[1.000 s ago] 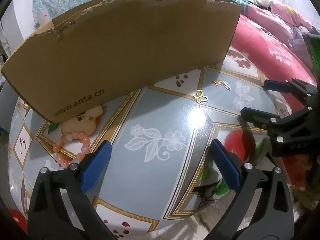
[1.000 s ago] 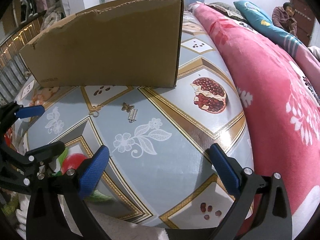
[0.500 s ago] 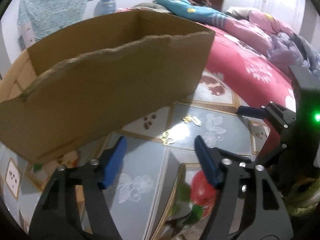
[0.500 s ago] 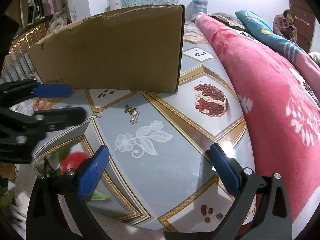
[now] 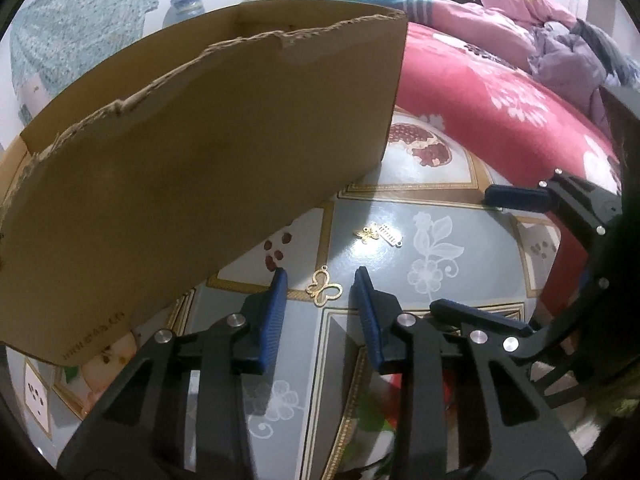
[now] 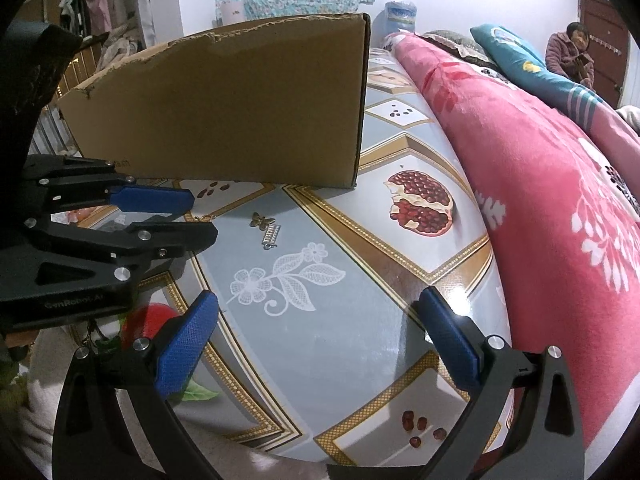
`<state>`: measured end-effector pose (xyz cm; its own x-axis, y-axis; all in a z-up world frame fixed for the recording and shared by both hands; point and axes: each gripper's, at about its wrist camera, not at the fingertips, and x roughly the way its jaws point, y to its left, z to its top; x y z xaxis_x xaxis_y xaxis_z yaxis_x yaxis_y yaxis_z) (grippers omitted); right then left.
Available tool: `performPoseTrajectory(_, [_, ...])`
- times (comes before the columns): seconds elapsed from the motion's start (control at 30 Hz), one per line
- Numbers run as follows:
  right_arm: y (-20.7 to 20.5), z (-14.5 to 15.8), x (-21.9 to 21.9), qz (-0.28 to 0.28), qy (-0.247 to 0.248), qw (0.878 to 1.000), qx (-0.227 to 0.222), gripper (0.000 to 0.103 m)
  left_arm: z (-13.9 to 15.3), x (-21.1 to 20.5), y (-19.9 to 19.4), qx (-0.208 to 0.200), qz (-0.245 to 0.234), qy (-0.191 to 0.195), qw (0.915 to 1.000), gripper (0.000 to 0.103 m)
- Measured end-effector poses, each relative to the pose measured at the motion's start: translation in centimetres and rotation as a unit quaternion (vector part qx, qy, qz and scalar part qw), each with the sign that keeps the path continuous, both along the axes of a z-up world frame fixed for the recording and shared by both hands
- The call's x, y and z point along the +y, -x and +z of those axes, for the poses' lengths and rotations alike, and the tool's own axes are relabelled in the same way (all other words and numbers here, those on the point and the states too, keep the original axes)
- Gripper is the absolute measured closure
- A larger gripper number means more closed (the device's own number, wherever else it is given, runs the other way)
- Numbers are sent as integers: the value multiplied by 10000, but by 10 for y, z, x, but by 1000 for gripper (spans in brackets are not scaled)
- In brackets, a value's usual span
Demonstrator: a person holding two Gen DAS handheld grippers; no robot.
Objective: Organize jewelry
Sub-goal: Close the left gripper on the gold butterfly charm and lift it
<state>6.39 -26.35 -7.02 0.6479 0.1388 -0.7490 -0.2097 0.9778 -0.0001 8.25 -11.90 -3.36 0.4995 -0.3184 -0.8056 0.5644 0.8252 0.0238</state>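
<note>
A gold openwork butterfly pendant (image 5: 324, 290) lies on the patterned tabletop (image 5: 400, 280) in the left wrist view. It sits between the blue pads of my left gripper (image 5: 321, 277), whose jaws are closing; a gap still shows on each side of it. Further off lie a small butterfly charm (image 5: 369, 234) and a comb-shaped charm (image 5: 391, 236); the right wrist view shows the butterfly charm (image 6: 262, 220) and the comb charm (image 6: 272, 236) too. My right gripper (image 6: 316, 320) stands open over bare table with nothing between its fingers. There my left gripper (image 6: 200, 218) reaches in from the left.
A torn-topped cardboard box (image 5: 200, 160) stands just behind the charms, close to the left finger. A pink flowered blanket (image 6: 540, 180) bounds the table's right side. My right gripper (image 5: 496, 256) sits to the right of the left one. A person (image 6: 576, 52) sits far back.
My left gripper has shifted right to the gold butterfly pendant and its jaws have narrowed around it. The bead bracelet has left its view. The right gripper has stayed put.
</note>
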Motion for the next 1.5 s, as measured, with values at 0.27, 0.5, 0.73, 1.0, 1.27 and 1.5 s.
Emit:
performPoseTrajectory(0.27, [0,0,0,1,-1,10000,-5,6,0,-6,0,-30,-121,-26,9999,88])
performPoseTrajectory(0.5, [0,0,0,0,0,10000,-3,6,1,1,4,-17,-110,-61,9999,88])
performPoseTrajectory(0.73, [0,-1,0,1,1,10000,-4,6,2,13,14,35,-34,-60,10000,88])
performPoseTrajectory(1.0, [0,0,0,-3,-2,10000,-14,6,7,30,25,17,137,73,9999,88])
performPoseTrajectory(1.27, [0,0,-1,17,15,10000,25,6,11,43,29,-34,343,286,9990,88])
performPoseTrajectory(1.5, [-6,8,-4,40,219,9994,278,6,7,47,29,-53,429,442,9981,88])
